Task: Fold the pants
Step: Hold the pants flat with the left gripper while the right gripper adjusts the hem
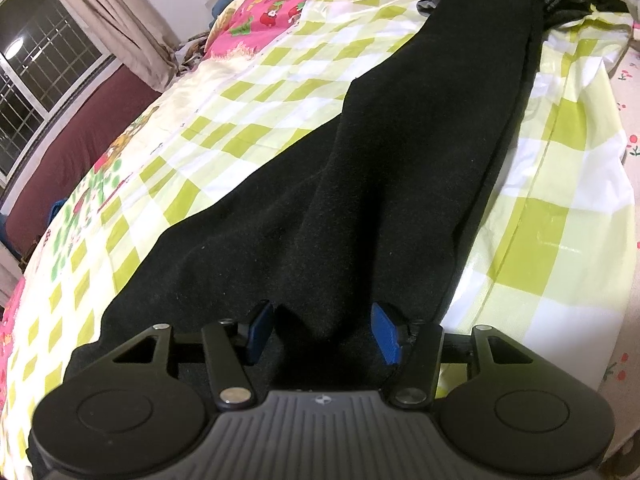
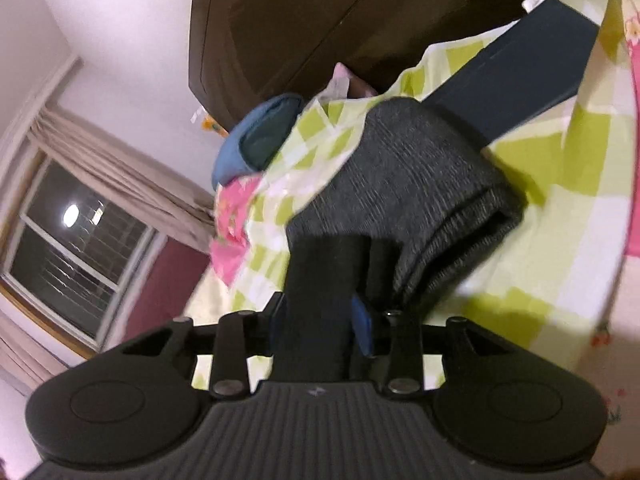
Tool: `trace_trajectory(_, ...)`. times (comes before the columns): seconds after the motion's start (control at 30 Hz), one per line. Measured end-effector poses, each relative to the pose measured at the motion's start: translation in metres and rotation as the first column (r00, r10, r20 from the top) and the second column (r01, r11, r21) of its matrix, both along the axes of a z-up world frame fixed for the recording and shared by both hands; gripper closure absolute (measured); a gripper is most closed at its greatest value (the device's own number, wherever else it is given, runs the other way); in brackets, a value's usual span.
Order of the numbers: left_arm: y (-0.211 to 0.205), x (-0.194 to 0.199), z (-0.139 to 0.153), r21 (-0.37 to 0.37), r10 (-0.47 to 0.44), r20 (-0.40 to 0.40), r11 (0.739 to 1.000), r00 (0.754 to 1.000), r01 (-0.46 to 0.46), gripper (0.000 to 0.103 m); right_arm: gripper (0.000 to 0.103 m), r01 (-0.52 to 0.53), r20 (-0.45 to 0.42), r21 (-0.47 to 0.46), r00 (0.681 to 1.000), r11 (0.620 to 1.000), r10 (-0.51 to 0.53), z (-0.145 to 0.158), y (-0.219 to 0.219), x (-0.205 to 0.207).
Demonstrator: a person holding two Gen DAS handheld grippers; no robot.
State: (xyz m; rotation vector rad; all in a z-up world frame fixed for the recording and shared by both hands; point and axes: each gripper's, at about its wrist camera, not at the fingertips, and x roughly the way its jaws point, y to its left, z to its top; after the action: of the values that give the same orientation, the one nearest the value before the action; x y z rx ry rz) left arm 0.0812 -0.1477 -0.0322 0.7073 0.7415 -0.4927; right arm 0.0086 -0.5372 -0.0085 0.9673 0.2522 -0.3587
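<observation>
Barred night window (image 1: 36, 80), beige curtain (image 1: 116, 28)

Left wrist view: mounted low behind the left gripper (image 1: 324, 330), facing forward along the black pants (image 1: 360, 184), which stretch away over the checked bedsheet (image 1: 560, 240); window (image 1: 44, 80) at far left. Right wrist view: mounted likewise behind the right gripper (image 2: 320, 320), tilted, very near the cloth, facing a grey folded garment (image 2: 404, 184) and dark wardrobe (image 2: 320, 12) beyond. Shared: checked bedsheet (image 2: 552, 216), window (image 2: 76, 236), black pants (image 2: 316, 280), curtain (image 1: 116, 20).
</observation>
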Motion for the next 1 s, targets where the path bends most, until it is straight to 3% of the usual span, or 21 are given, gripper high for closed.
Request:
trace_trajectory(0.07, 0.000, 0.000, 0.000, 0.002, -0.002, -0.002, 1.000, 1.000, 0.002, 0.035, 0.065, -0.015, 0.011, -0.031, 1.000, 0.999, 0.015, 0.005, -0.002, 0.006)
trace_trajectory(0.27, 0.000, 0.002, 0.000, -0.005, 0.005, -0.004, 1.000, 1.000, -0.005, 0.033, 0.065, -0.028, -0.124, 0.027, 0.992, 0.999, 0.031, -0.007, -0.019, 0.040)
trace_trajectory(0.43, 0.001, 0.003, 0.000, -0.010, -0.001, -0.009, 1.000, 1.000, 0.001, 0.032, 0.073, 0.034, -0.124, 0.093, 0.992, 0.995, -0.022, -0.020, -0.029, 0.036)
trace_trajectory(0.5, 0.002, 0.003, 0.000, -0.013, 0.001, -0.011, 1.000, 1.000, -0.001, 0.032, 0.072, 0.037, -0.105, 0.116, 0.994, 0.993, -0.024, -0.021, -0.031, 0.031)
trace_trajectory(0.7, 0.002, 0.005, 0.000, -0.007, 0.002, -0.004, 1.000, 1.000, -0.002, 0.027, 0.070, -0.027, -0.091, 0.121, 0.995, 0.992, 0.038, -0.023, -0.030, 0.047)
trace_trajectory(0.77, 0.002, 0.005, 0.000, -0.008, 0.004, -0.006, 1.000, 1.000, -0.004, 0.027, 0.080, -0.019, -0.096, 0.149, 0.995, 0.989, 0.034, -0.027, -0.033, 0.052)
trace_trajectory(0.8, 0.002, 0.005, 0.000, -0.008, 0.005, -0.005, 1.000, 1.000, -0.005, 0.027, 0.098, -0.021, -0.092, 0.164, 0.995, 0.986, 0.037, -0.027, -0.035, 0.052)
trace_trajectory(1.0, 0.004, 0.004, 0.001, -0.018, 0.007, -0.002, 1.000, 1.000, -0.007, 0.027, 0.098, -0.059, -0.006, 0.145, 0.998, 0.988, 0.060, -0.008, -0.026, 0.027)
